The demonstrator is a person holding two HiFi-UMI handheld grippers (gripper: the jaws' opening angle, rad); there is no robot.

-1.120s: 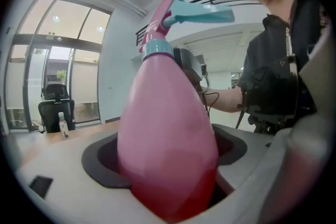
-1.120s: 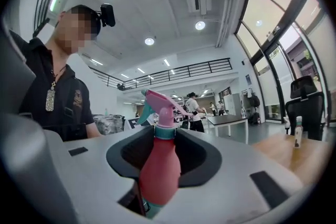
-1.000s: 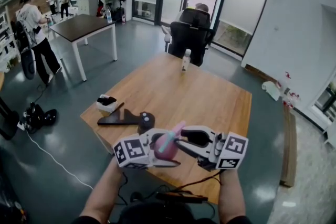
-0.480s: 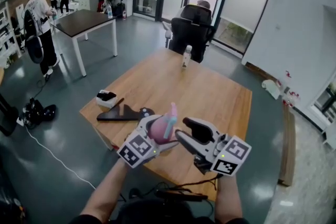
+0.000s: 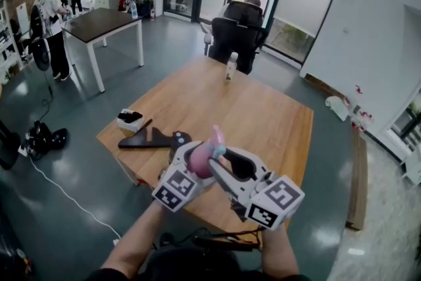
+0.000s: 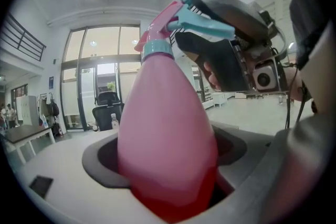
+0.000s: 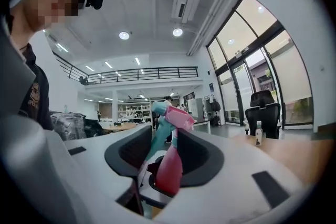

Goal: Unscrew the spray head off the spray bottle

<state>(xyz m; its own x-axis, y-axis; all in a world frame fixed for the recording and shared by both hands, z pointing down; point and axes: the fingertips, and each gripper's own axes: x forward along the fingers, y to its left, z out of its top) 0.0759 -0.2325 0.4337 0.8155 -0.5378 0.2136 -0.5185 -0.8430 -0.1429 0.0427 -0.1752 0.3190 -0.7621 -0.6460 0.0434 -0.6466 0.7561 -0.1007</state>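
Spray bottle point(image 5: 199, 161) sits low in the centre of the head view, over the near edge of the wooden table point(image 5: 263, 112), its long axis nearly upright and leaning slightly right, with the spray head point(image 5: 216, 139) uppermost. The left gripper point(image 5: 195, 166) is clamped on its belly. The right gripper point(image 5: 225, 163) was well apart at the right half a second ago; now its jaws flank the spray head.

Left gripper view: the bottle fills the centre, a smooth teardrop of pink plastic gripped at its wide base between dark pads. It narrows to a teal collar at the top, and the teal trigger points to the upper right.

Right gripper view: pale grey jaws with dark pads stand wide apart, with the pink-and-teal head between them, unpressed
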